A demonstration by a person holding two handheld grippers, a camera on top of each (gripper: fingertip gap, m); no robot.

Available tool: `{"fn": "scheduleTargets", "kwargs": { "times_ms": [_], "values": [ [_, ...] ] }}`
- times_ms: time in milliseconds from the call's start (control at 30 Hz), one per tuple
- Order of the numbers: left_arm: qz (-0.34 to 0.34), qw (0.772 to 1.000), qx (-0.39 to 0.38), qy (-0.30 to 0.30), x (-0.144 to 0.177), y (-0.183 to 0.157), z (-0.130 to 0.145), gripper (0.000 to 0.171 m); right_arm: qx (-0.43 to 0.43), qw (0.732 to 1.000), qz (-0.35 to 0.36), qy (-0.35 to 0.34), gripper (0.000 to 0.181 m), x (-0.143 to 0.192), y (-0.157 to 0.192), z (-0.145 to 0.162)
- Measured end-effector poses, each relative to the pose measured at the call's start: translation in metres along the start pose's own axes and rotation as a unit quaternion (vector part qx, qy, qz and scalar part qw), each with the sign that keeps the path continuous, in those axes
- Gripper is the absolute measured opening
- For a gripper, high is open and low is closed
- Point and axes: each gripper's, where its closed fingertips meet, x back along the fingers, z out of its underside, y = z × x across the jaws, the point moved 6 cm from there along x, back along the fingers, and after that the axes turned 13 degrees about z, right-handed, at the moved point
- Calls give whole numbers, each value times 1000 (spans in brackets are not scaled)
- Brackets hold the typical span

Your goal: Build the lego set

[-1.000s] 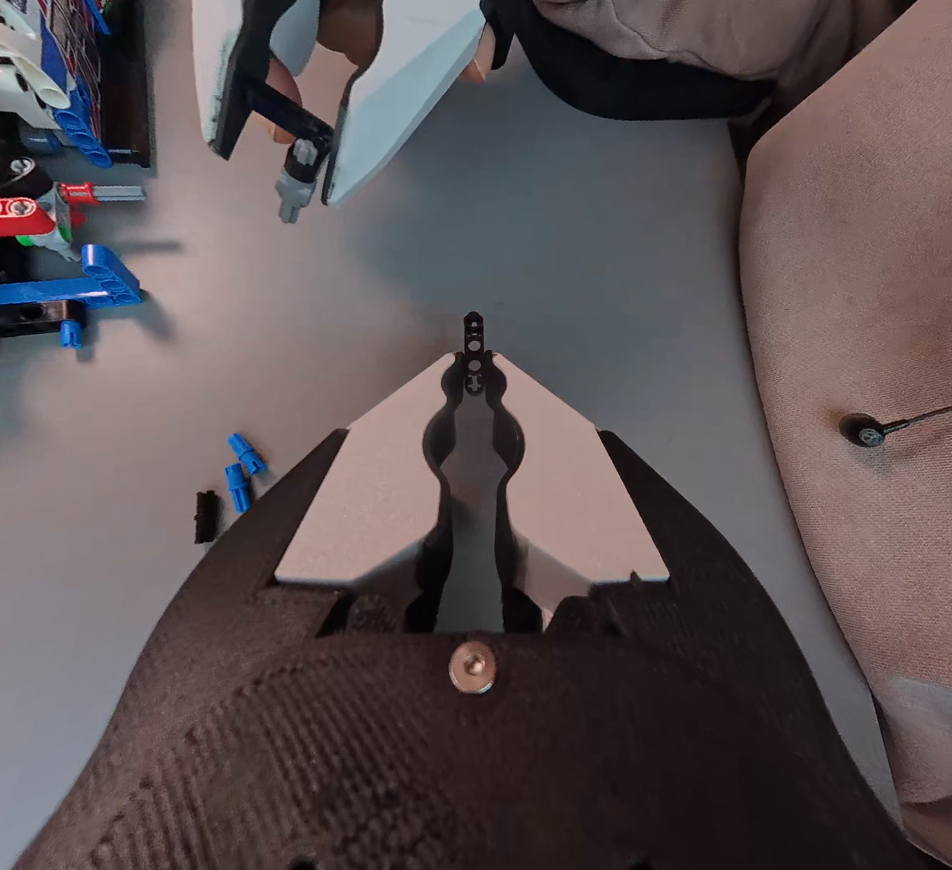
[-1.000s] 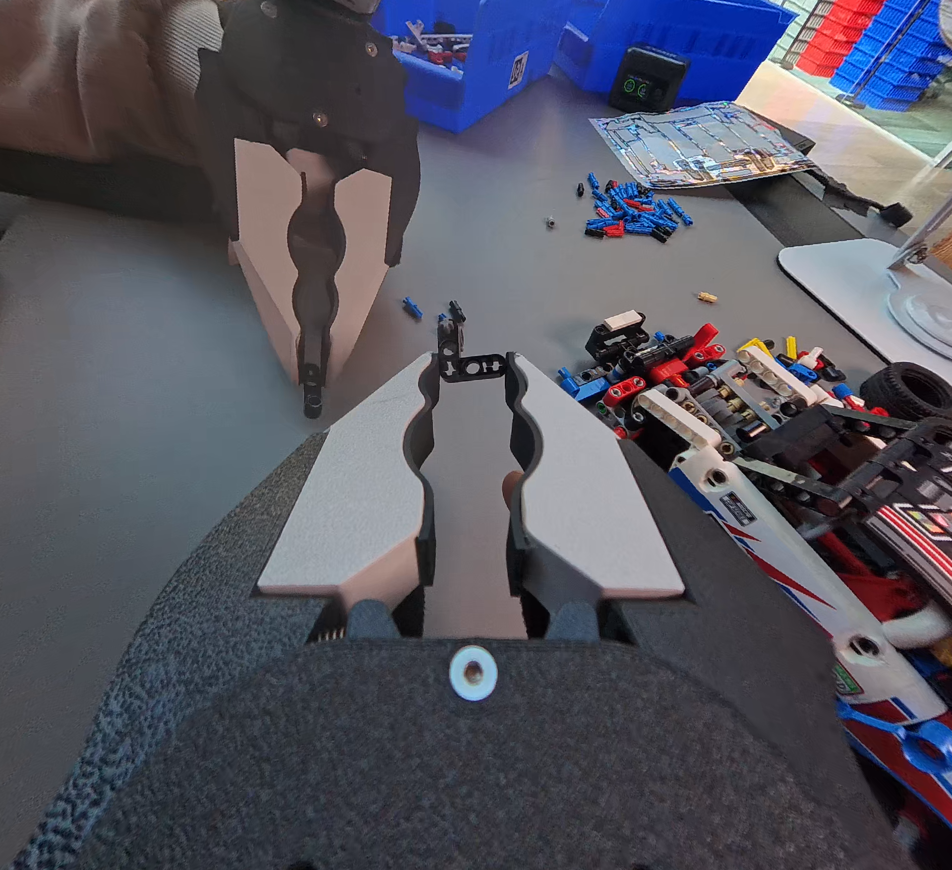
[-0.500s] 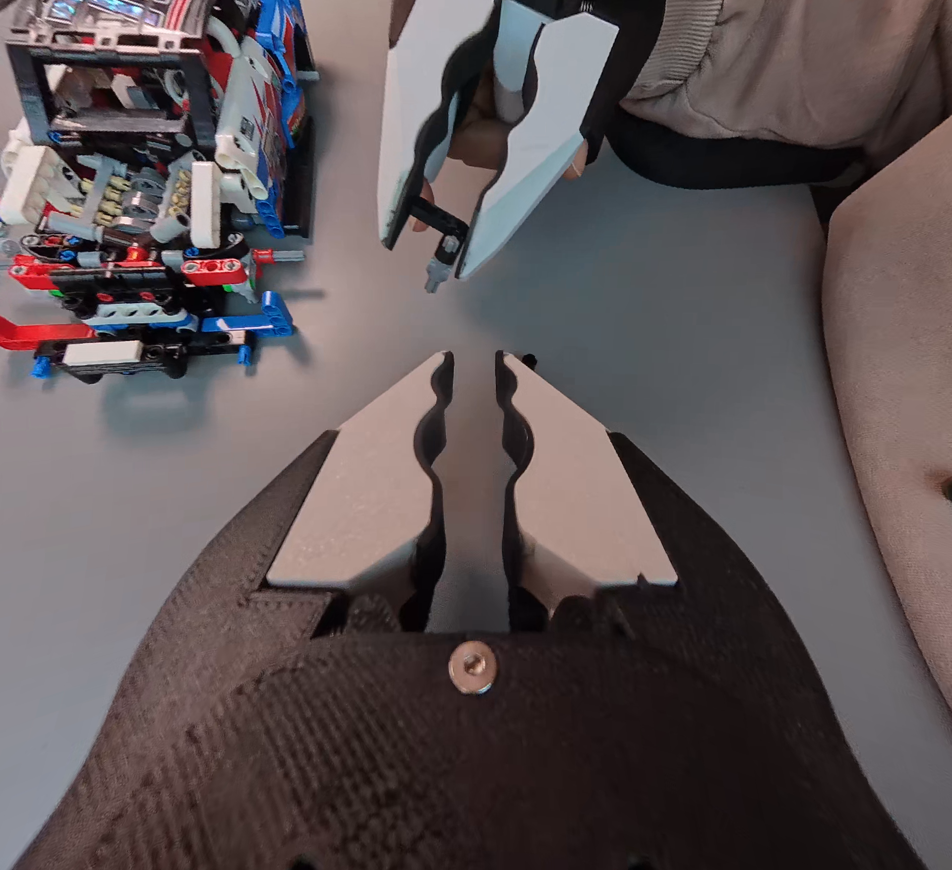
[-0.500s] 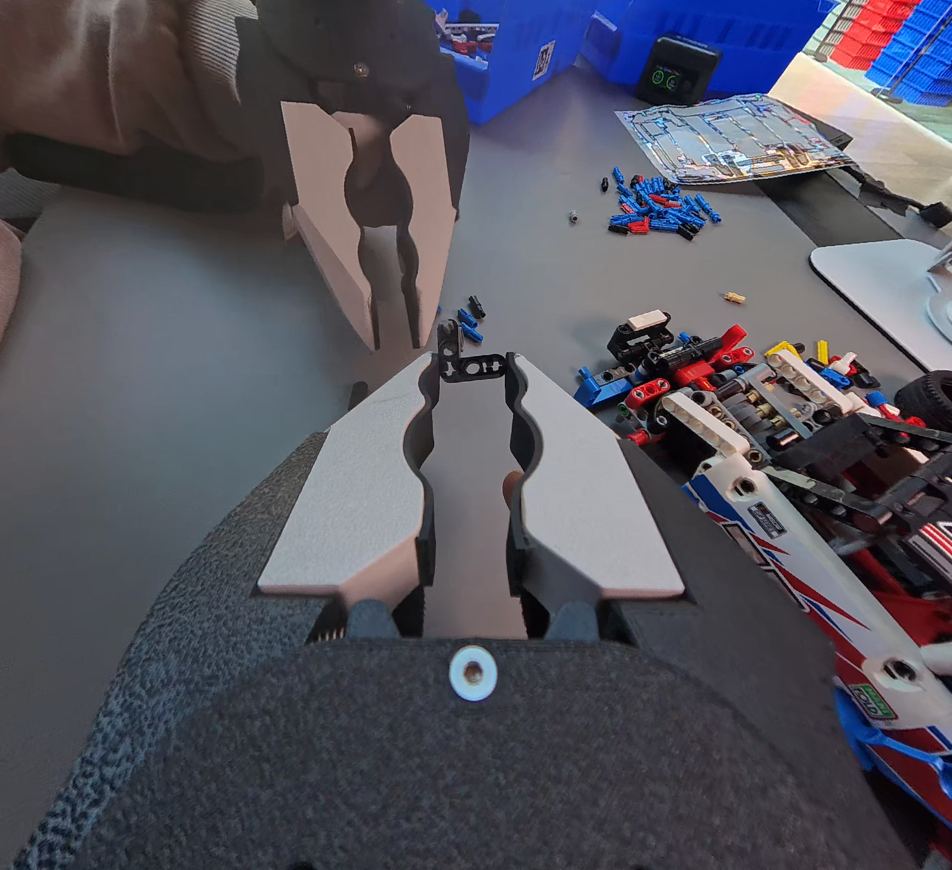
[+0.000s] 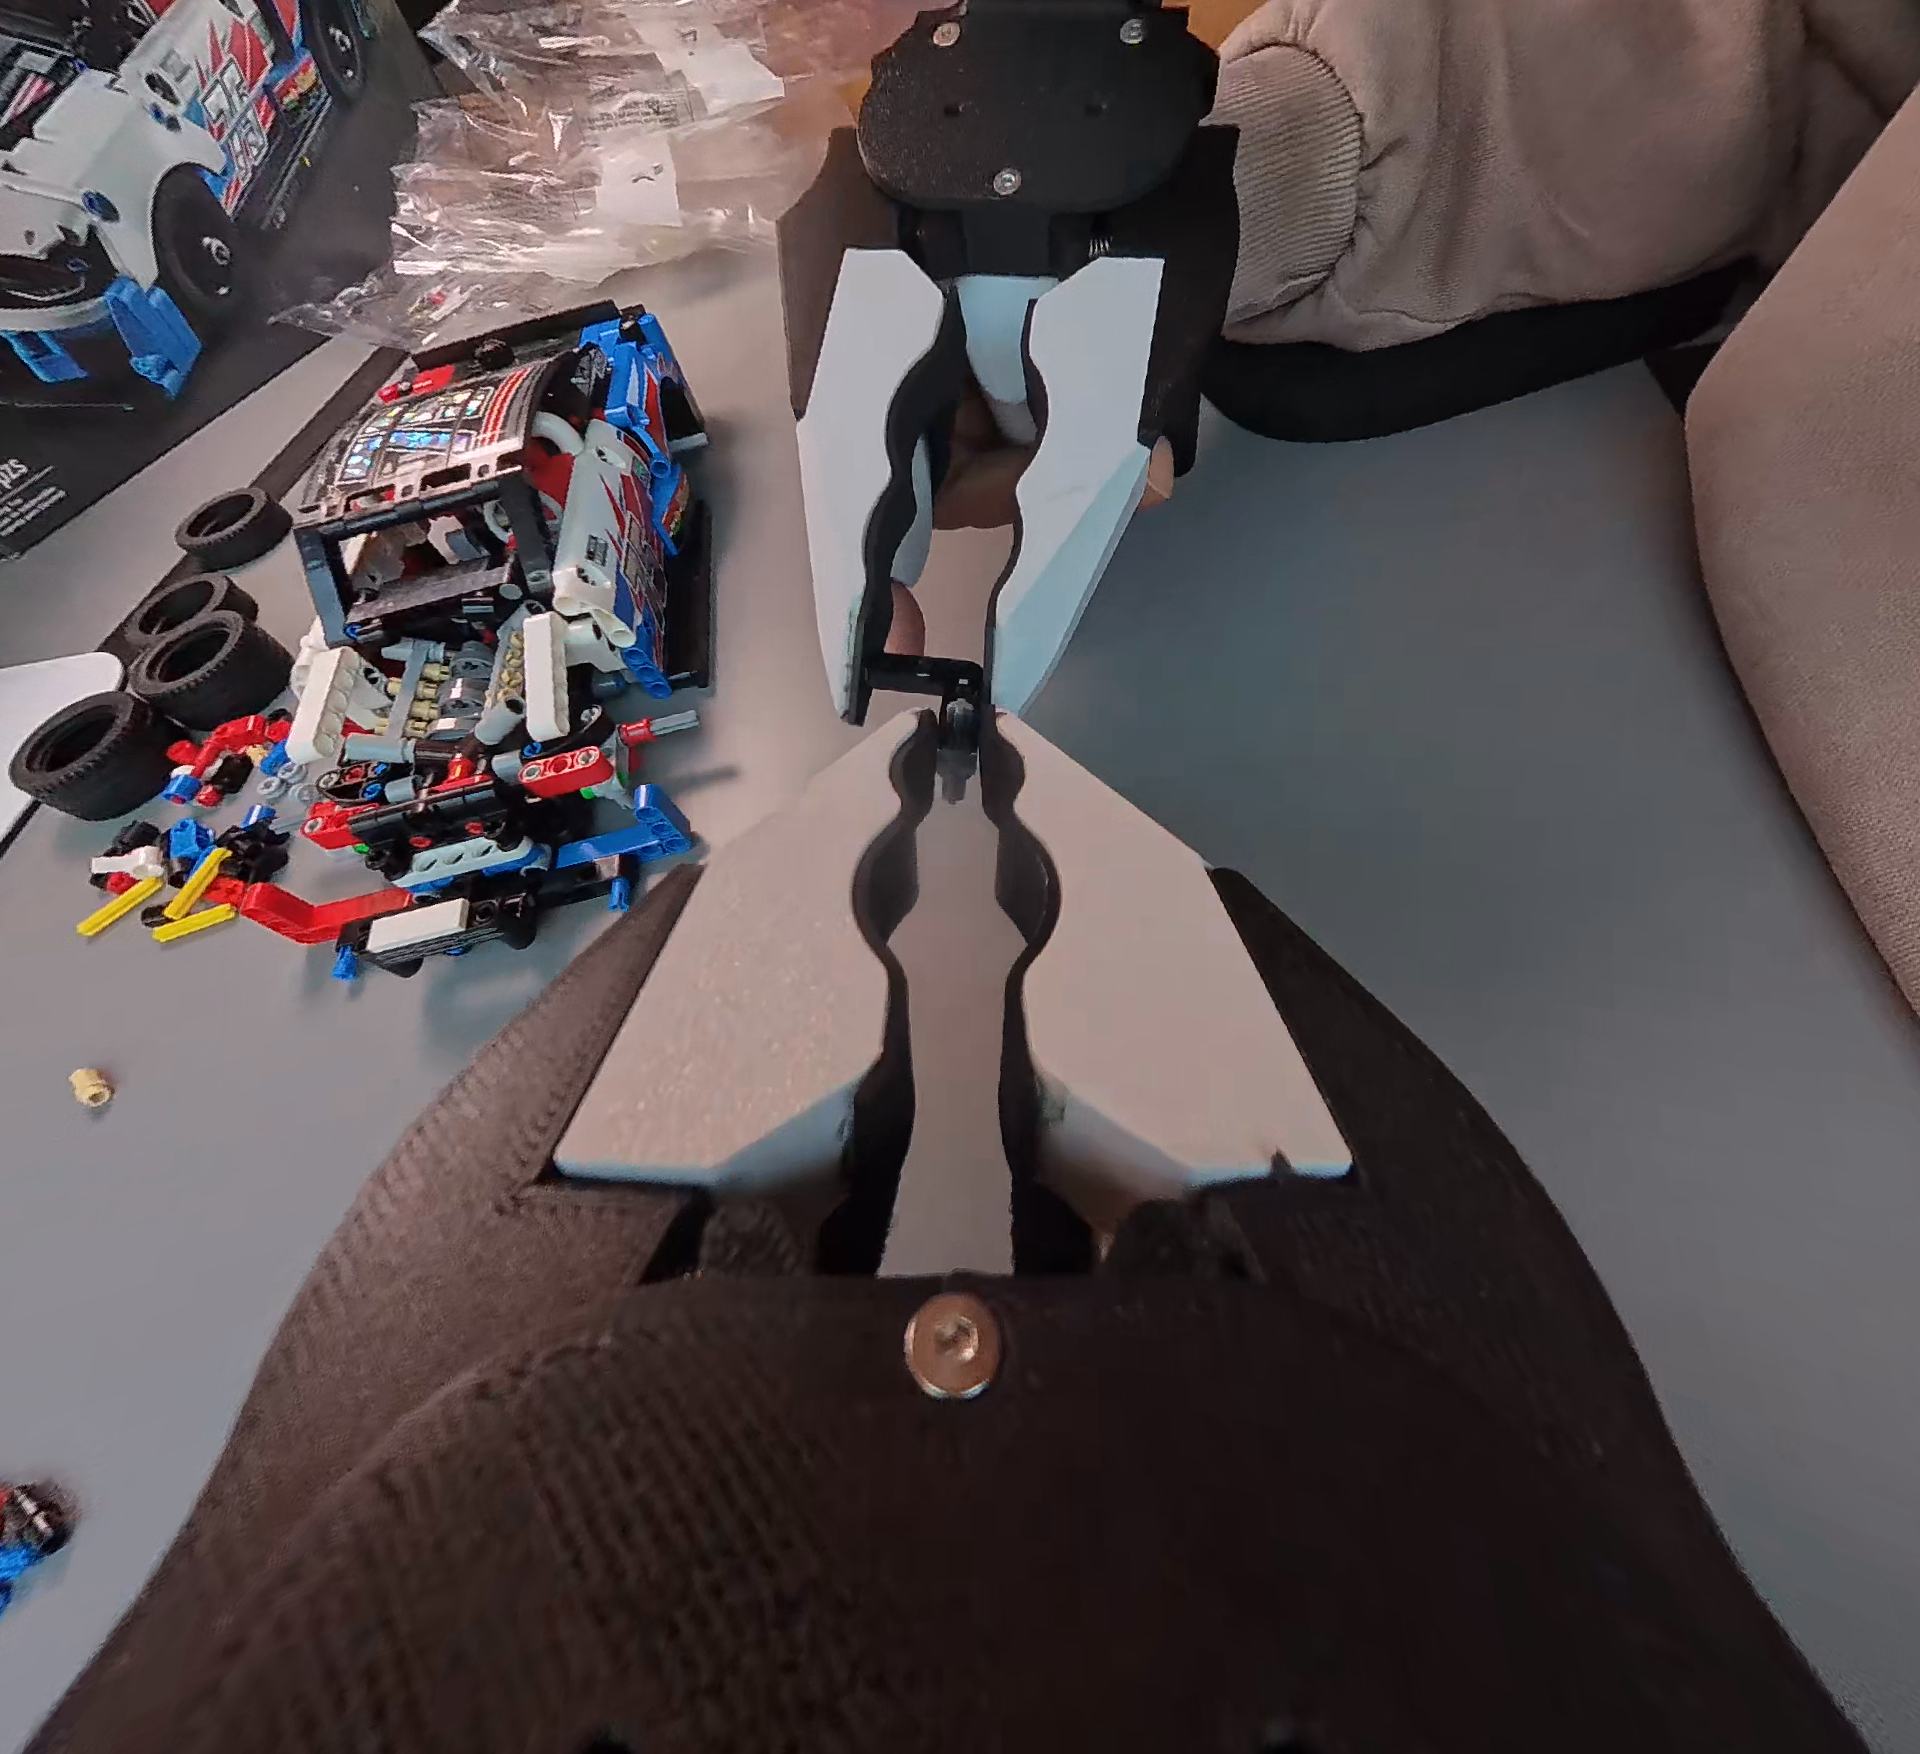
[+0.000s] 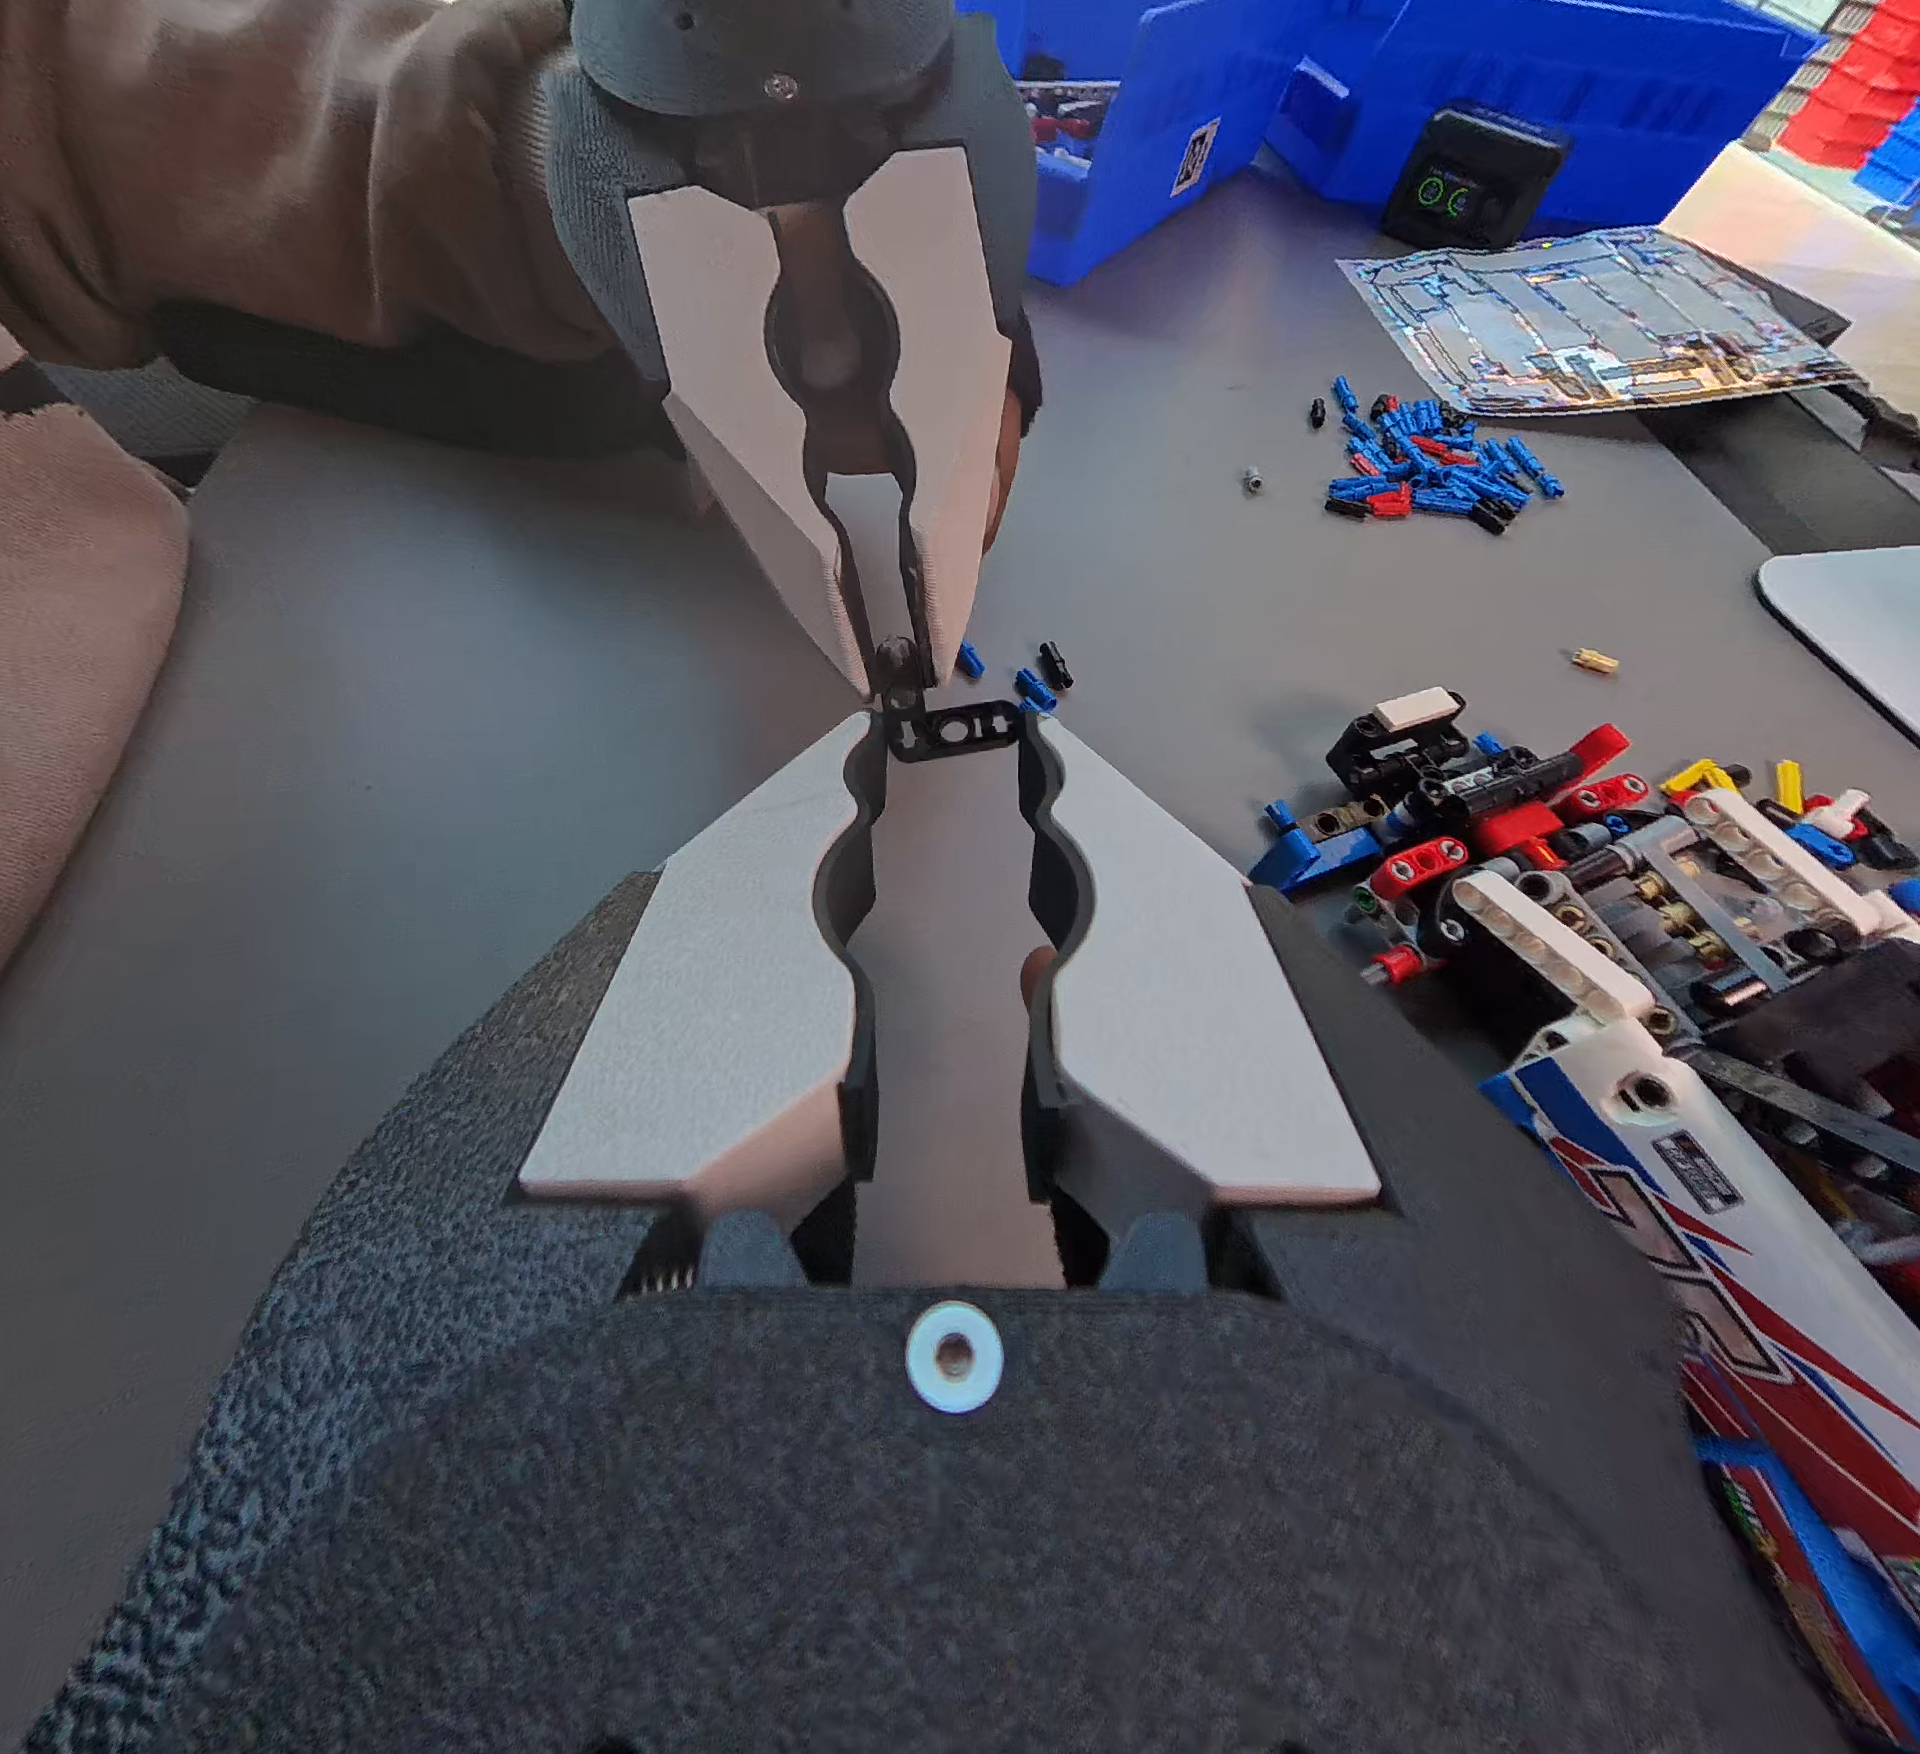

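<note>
Your right gripper (image 6: 954, 730) clamps a short black lego beam (image 6: 956, 730) crosswise between its fingertips, the beam's long axis running left to right across the gap with its pin holes facing the camera. At the beam's left end a second small black piece (image 6: 902, 665) stands up at a right angle, pointing away from you, and your left gripper (image 6: 899, 665) comes in from the far side with its tips nearly together around that upright piece; whether they press on it or only flank it you cannot tell from either view. In the left wrist view the same meeting shows tip to tip: the right gripper (image 5: 925, 670) hangs opposite, the beam (image 5: 920, 665) lying level between its fingers, and the small piece (image 5: 954, 748) pointing down into the narrow gap of the left gripper (image 5: 954, 733). Both hover just above the grey table (image 6: 468, 665). The half-built car (image 5: 499, 582) sits to the left in that view, loose tyres (image 5: 156, 665) beside it and empty clear bags (image 5: 613, 115) behind. In the right wrist view, a heap of blue, red and black pins (image 6: 1429, 468) lies far right, near a sticker sheet (image 6: 1590, 322). Two blue bins (image 6: 1226, 94) stand at the far edge; the left one holds a few mixed parts, the other's contents are hidden.
</note>
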Motion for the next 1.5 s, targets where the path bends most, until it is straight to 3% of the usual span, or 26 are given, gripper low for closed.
{"fn": "scheduleTargets", "kwargs": {
  "times_ms": [133,333,567,667,900,1067,1200,1333,1500],
  "values": [
    [-34,999,21,7,14,14,7,6,3,998,-6,67,37,6,-6,6],
    [-49,998,37,22,19,22,17,6,131,979,-69,143,29,1,31,24],
    [4,996,4,89,1,5,30,6,143,972,-43,184,6,-5,30,28],
    [25,994,6,105,-6,0,35,6,137,971,-47,190,6,-5,31,28],
    [33,990,15,137,-10,-2,44,7,94,977,-68,182,5,1,26,28],
    [33,990,14,138,-5,-2,42,19,40,984,-78,157,5,5,18,25],
    [37,996,5,84,8,-1,26,24,-15,989,-92,115,5,9,12,16],
    [26,997,-53,43,7,-10,6,22,-104,985,-115,73,5,12,5,5],
    [11,996,-77,37,3,-13,-1,5,-153,977,-140,50,5,13,3,1]
  ]
}}
